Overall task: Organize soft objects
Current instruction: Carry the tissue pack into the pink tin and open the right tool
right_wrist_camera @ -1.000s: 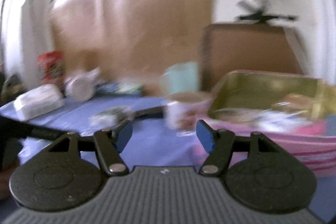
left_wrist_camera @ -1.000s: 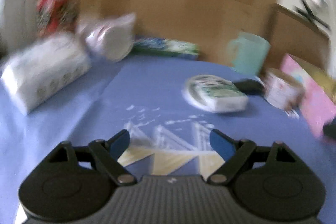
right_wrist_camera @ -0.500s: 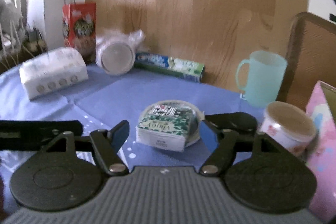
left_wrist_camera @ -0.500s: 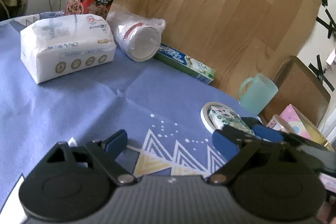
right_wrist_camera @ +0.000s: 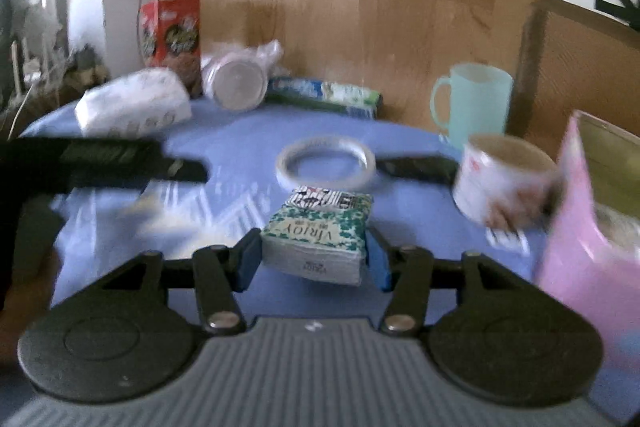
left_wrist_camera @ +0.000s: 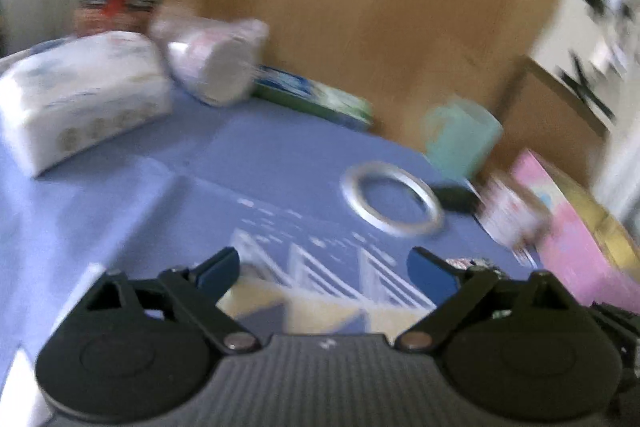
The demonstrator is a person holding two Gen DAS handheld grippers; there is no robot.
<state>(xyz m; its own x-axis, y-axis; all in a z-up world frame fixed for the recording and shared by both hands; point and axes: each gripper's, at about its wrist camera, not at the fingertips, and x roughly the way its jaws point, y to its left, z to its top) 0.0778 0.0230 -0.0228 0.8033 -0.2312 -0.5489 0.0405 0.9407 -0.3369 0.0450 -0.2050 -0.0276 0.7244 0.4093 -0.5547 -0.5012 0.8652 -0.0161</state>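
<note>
1. The small tissue pack (right_wrist_camera: 318, 233), with green leaf print, sits between the two blue pads of the right gripper (right_wrist_camera: 314, 261); the jaws are closing and the pads already press its two sides, so it is grasped. It is just in front of the tape ring (right_wrist_camera: 326, 161) and seems lifted off the blue tablecloth (right_wrist_camera: 248, 131), though the blur does not let me be sure
2. I judge this pack light and soft. The wrapper is thin plastic and probably a little slippery, and the paper inside gives under pressure. The hold is best on the two long sides near the middle, as it is now, with moderate force; a grip at a corner would let it tilt or slide out
3. The left gripper (left_wrist_camera: 323, 267) is released: its jaws are opening and only tablecloth is between them, in front of the tape ring
4. The big white tissue pack (left_wrist_camera: 80, 95), far left of the tape ring, is also soft but bulky; I think it needs wide jaws across its short side
5. The right wrist view shows the grip on the small pack clearly. The left wrist view shows only a small patterned piece of it behind its right finger
6. The pink box (right_wrist_camera: 576, 227), right of the tape ring, shows its open inside better in the right view
</note>
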